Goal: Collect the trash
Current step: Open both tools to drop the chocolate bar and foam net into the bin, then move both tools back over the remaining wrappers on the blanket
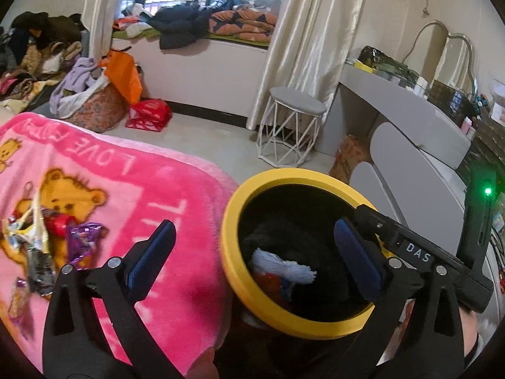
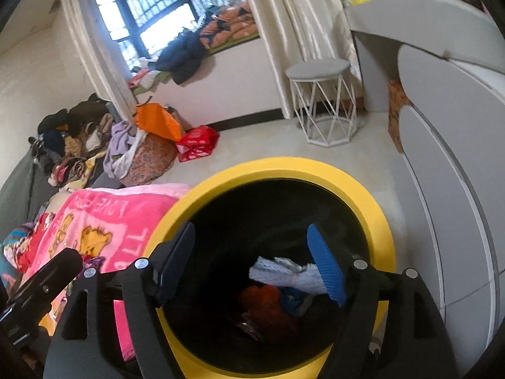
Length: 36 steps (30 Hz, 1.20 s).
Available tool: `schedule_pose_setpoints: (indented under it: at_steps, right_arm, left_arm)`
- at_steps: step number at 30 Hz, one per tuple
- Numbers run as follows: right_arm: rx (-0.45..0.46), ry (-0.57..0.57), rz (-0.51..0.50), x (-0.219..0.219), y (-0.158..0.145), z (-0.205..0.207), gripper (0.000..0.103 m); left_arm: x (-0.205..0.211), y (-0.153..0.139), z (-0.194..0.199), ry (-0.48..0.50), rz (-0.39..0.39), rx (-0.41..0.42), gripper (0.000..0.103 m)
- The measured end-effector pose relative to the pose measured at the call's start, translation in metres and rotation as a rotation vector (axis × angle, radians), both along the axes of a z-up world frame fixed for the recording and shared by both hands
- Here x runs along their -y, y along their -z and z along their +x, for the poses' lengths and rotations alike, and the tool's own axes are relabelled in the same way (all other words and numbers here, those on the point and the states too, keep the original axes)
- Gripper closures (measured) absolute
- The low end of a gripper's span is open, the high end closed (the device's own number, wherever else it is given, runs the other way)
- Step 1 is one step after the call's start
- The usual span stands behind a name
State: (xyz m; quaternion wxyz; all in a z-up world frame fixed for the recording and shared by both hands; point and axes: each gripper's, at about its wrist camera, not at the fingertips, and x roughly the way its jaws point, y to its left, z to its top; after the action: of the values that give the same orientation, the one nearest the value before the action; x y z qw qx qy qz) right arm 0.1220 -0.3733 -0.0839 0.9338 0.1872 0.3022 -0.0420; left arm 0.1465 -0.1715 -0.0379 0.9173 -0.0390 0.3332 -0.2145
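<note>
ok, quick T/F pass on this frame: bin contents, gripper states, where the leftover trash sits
1. The yellow-rimmed round bin is empty. False: white crumpled paper and red scraps lie inside.
2. The right hand-held gripper is open over the bin. True.
3. The left hand-held gripper grips a wrapper. False: it is open, holding nothing.
4. Crinkled snack wrappers lie on the pink teddy-bear blanket. True.

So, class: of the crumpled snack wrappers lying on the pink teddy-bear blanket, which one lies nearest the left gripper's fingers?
The shiny purple foil wrapper. It lies just left of the left gripper; the yellow-and-silver wrappers lie further left.
</note>
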Motion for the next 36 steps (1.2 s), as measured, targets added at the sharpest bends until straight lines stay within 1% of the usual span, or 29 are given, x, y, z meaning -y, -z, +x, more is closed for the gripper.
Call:
schedule_pose_setpoints:
  at_steps: [2, 8, 17, 24, 29, 36]
  right_arm:
    - [0.019, -0.014, -0.015, -0.006, -0.005, -0.002, 0.029]
    - [0.071, -0.062, -0.046, -0.025, -0.018, -0.007, 0.027]
    - [0.116, -0.146, -0.095, -0.060, -0.028, -0.012, 0.024]
    - [0.138, -0.218, -0.128, -0.089, -0.033, -0.015, 0.022]
    - [0.144, -0.276, -0.151, -0.113, -0.036, -0.016, 0.021]
    - [0.149, -0.344, -0.174, -0.145, -0.038, -0.018, 0.021]
  left_arm:
    - [-0.007, -0.004, -0.004, -0.023, 0.003, 0.018, 0.011]
    - [-0.028, -0.009, -0.012, -0.069, -0.011, 0.033, 0.011]
    - [-0.059, -0.021, -0.022, -0.148, 0.004, 0.080, 0.011]
    - [-0.086, -0.029, -0.030, -0.208, 0.008, 0.110, 0.011]
    - [-0.101, -0.031, -0.034, -0.244, 0.005, 0.115, 0.011]
    - [-0.132, -0.032, -0.035, -0.321, -0.023, 0.115, 0.011]
